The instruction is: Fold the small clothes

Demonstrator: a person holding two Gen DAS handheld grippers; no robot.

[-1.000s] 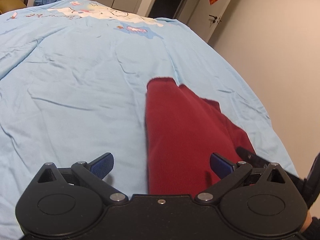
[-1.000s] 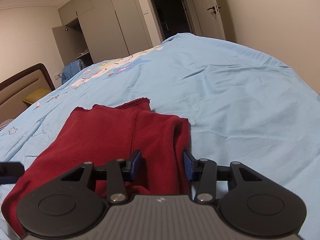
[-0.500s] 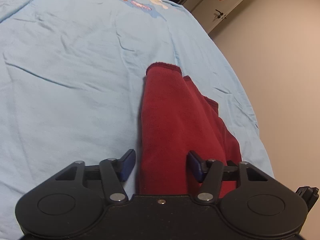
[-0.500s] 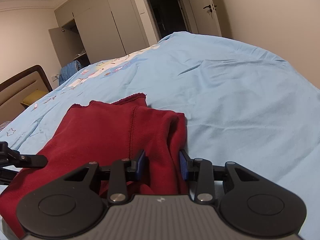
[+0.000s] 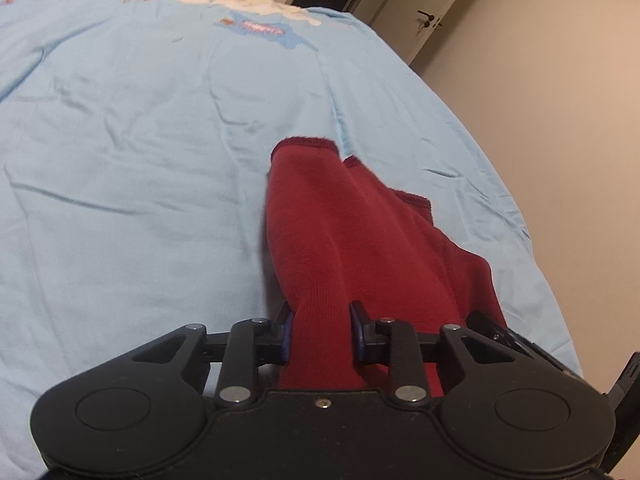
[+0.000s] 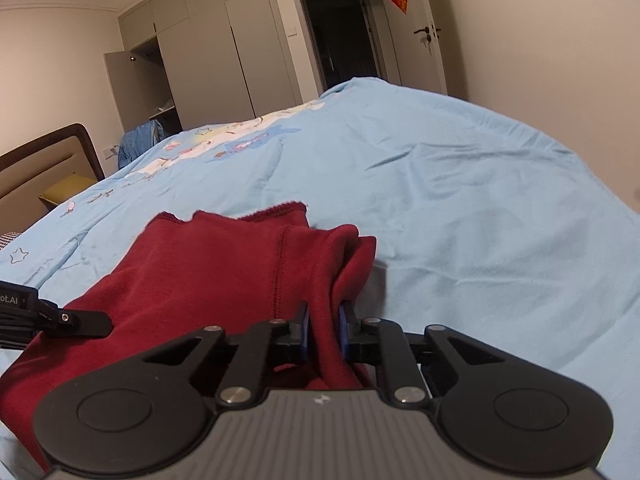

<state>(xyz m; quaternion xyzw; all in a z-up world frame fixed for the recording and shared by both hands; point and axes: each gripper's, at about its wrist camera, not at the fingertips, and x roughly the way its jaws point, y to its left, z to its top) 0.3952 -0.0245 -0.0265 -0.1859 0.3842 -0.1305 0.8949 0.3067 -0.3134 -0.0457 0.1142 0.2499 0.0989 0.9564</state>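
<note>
A dark red knit garment point(image 5: 352, 232) lies on the light blue bedspread point(image 5: 140, 160), its far hem pointing up the bed. My left gripper point(image 5: 322, 332) is shut on the garment's near left edge, cloth bunched between the blue pads. In the right wrist view the same red garment point(image 6: 224, 272) spreads to the left, and my right gripper point(image 6: 323, 330) is shut on a raised fold at its right edge. The left gripper's tip point(image 6: 60, 318) shows at the far left of that view. The cloth under both gripper bodies is hidden.
The bedspread point(image 6: 460, 200) runs far ahead with a cartoon print point(image 5: 248, 12) near the head. The bed's right edge drops beside a beige wall point(image 5: 540, 80). A headboard point(image 6: 44, 164), wardrobe doors point(image 6: 224, 52) and a dark doorway point(image 6: 340, 36) stand beyond.
My left gripper went from wide open to shut on the garment's near edge. My right gripper tightened on the fold and lifted it slightly.
</note>
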